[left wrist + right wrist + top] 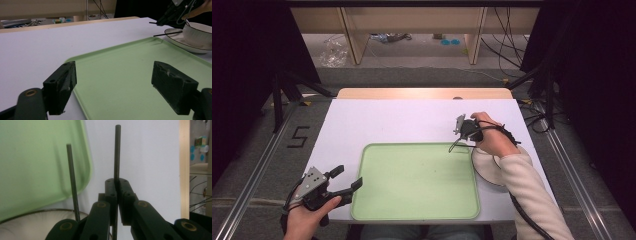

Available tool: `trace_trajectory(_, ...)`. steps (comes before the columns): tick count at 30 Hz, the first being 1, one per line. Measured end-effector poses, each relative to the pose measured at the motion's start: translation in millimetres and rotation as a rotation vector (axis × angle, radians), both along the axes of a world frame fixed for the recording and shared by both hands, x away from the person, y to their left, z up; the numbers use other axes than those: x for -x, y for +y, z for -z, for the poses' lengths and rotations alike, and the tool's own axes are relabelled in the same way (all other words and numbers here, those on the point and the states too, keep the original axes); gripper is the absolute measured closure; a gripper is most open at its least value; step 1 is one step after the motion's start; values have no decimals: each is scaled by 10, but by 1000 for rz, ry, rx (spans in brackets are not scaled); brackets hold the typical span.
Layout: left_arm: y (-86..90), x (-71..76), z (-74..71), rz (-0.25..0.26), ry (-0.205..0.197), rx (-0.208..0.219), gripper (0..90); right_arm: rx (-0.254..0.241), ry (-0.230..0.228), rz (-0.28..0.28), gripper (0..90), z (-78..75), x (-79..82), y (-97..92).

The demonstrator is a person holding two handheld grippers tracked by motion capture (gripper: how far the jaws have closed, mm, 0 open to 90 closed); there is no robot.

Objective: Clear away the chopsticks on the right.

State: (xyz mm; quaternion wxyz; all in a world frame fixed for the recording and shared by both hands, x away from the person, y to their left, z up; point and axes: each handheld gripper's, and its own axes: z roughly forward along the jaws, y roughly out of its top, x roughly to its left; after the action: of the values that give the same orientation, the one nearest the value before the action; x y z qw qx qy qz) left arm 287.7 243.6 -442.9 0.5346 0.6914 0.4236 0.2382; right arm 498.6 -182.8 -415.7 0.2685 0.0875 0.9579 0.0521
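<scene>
While my left gripper (346,181) hangs with its jaws spread wide and empty just off the green tray's (377,210) left edge, my right gripper (116,182) is clamped on one dark chopstick (117,152) beside the tray's far right corner; a second chopstick (72,180) leans near it, above the white bowl (197,33) on its saucer (175,38).

Left tool (346,179) hangs with jaws spread wide; right tool (460,131) is clamped tight.
</scene>
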Motion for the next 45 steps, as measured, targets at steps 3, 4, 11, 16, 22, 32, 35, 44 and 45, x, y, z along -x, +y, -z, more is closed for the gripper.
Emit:
trace_trajectory(3, -2, 0, -1, -1, -1, 0, 202, -26, -32, -24, 880, -88, 27, 47)
trace_trajectory(4, -2, 0, -1, -1, -1, 0, 202, -26, -32, -24, 880, -88, 27, 47)
trace_trajectory(11, -2, -3, 1, 2, -2, 2, 202, -128, -113, -55, 880, -334, 111, 146)
trace_trajectory(16, -4, 1, -2, 0, 0, 3, 203, -231, -136, -47, 880, -467, 154, 154)
trace_trajectory(22, -6, 0, -1, 2, 0, 0, 203, -401, -152, -1, 881, -638, 220, 154)
trace_trajectory(32, -6, -1, -2, 4, -1, 2, 203, -603, -130, 77, 882, -893, 298, 160)
trace_trajectory(35, -6, -1, -2, 5, -2, 1, 203, -643, -116, 98, 882, -931, 327, 177)
trace_trajectory(44, -4, -1, -1, 5, -1, 3, 203, -713, -23, 217, 882, -982, 385, 245)
trace_trajectory(45, -4, -1, -1, 5, -1, 3, 203, -735, -4, 254, 882, -986, 399, 261)
